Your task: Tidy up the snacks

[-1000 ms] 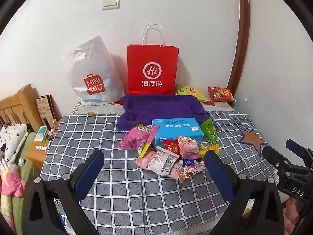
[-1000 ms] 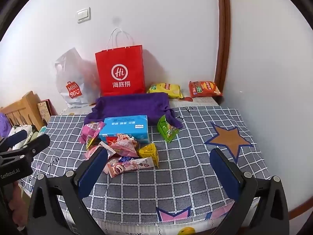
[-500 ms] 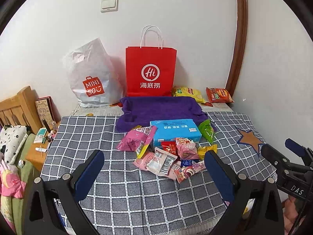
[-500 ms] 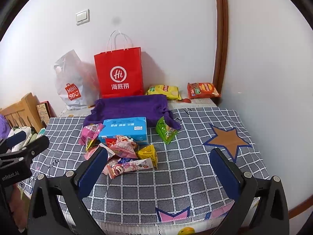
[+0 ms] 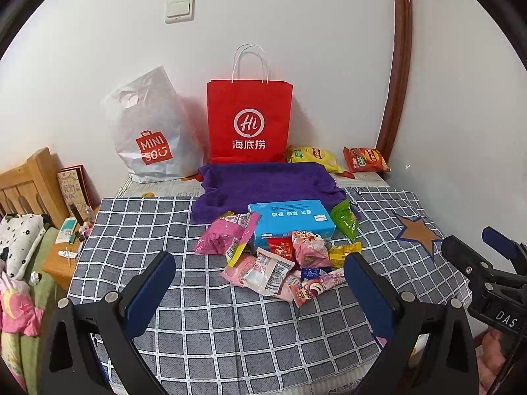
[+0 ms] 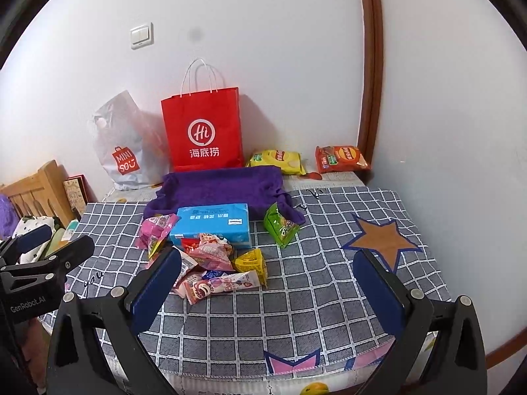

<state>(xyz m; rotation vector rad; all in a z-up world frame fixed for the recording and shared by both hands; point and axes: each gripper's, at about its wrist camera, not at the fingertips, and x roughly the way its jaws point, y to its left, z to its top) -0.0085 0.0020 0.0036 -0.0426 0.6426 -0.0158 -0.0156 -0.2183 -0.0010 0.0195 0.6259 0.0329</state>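
Observation:
A heap of small snack packets (image 5: 280,256) (image 6: 210,263) lies on the grey checked cloth (image 5: 148,223) (image 6: 313,279), with a blue box (image 5: 291,219) (image 6: 212,223), a pink packet (image 5: 227,233) and a green packet (image 5: 344,219) (image 6: 281,225). A purple towel (image 5: 263,181) (image 6: 220,186) lies behind them. Yellow (image 5: 313,156) (image 6: 278,161) and orange chip bags (image 5: 365,159) (image 6: 341,158) lie by the wall. My left gripper (image 5: 257,286) is open and empty, short of the heap. My right gripper (image 6: 266,281) is open and empty, near the heap's front right.
A red paper bag (image 5: 248,121) (image 6: 202,131) and a white plastic bag (image 5: 148,131) (image 6: 123,144) stand against the wall. A wooden bed frame (image 5: 26,184) and bedding are at the left. A white wall (image 5: 461,131) closes the right side.
Both grippers have pulled back and risen slightly, so the snacks sit a little lower and farther in view. Both stay open. No snack has moved.

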